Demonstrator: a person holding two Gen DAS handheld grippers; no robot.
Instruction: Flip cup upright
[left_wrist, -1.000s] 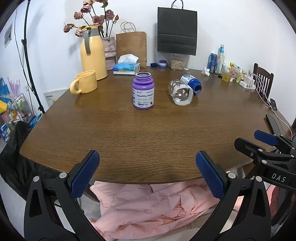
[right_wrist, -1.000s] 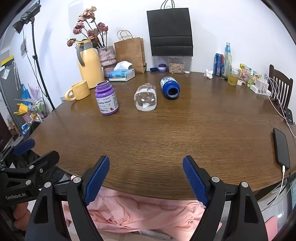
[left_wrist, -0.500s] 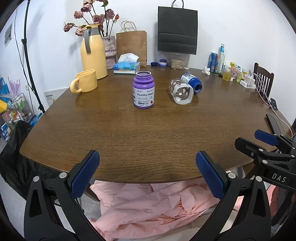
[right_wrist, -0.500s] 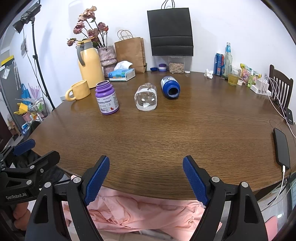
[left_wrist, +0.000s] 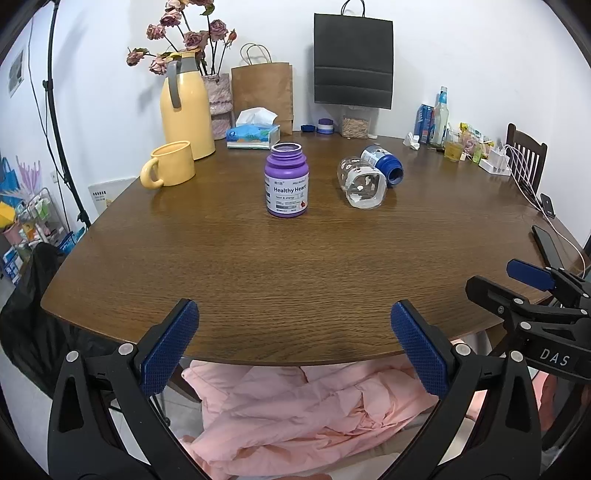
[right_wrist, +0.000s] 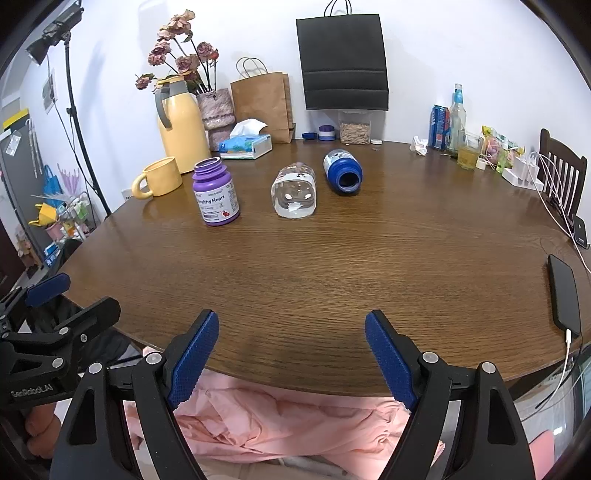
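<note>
A clear glass cup (left_wrist: 362, 182) (right_wrist: 294, 195) lies on its side in the middle of the round wooden table (left_wrist: 295, 266) (right_wrist: 332, 266), its bottom facing me. Right behind it a blue bottle (left_wrist: 382, 164) (right_wrist: 343, 171) also lies on its side, without a cap. A purple "Healthy Heart" bottle (left_wrist: 286, 181) (right_wrist: 216, 197) stands upright to the left of the cup. My left gripper (left_wrist: 291, 347) and my right gripper (right_wrist: 291, 358) both hang open at the table's near edge, far from the cup, with nothing between their fingers.
A yellow mug (left_wrist: 170, 170) and yellow thermos jug (left_wrist: 186, 107) stand at the back left, with a tissue box (left_wrist: 253, 134), paper bags and flowers behind. Drinks, snacks and chargers crowd the right rim. A black phone (right_wrist: 563, 291) lies at the right edge. Pink cloth (left_wrist: 295, 406) lies below the table.
</note>
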